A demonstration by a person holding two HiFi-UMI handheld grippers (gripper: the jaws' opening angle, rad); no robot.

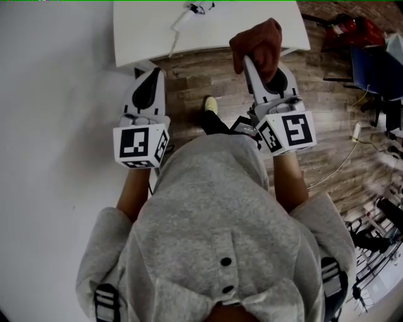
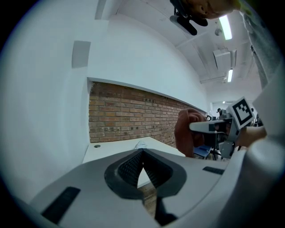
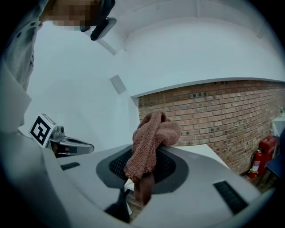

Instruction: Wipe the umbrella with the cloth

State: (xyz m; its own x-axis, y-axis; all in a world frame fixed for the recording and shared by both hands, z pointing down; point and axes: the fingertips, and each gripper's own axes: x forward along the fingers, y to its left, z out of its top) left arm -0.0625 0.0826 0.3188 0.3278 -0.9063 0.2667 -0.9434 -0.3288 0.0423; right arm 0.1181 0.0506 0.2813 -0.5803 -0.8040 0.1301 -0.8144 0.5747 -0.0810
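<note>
My right gripper [image 1: 253, 61] is shut on a brown terry cloth [image 1: 258, 39], which bunches up over its jaws and hangs down between them [image 3: 149, 142]. Beside it at the same height, my left gripper [image 1: 153, 72] is shut with nothing between its ribbed pads [image 2: 133, 167]. Both point toward a white table [image 1: 151, 31] just ahead. In the left gripper view the cloth [image 2: 186, 131] shows at the right, on the other gripper. No umbrella is in any view.
A small white object with a cord [image 1: 196, 7] lies on the table. A white wall is on the left and a brick wall [image 3: 222, 111] behind the table. A red fire extinguisher [image 3: 257, 162], cables [image 1: 343, 163] and dark equipment [image 1: 378, 63] crowd the wooden floor on the right.
</note>
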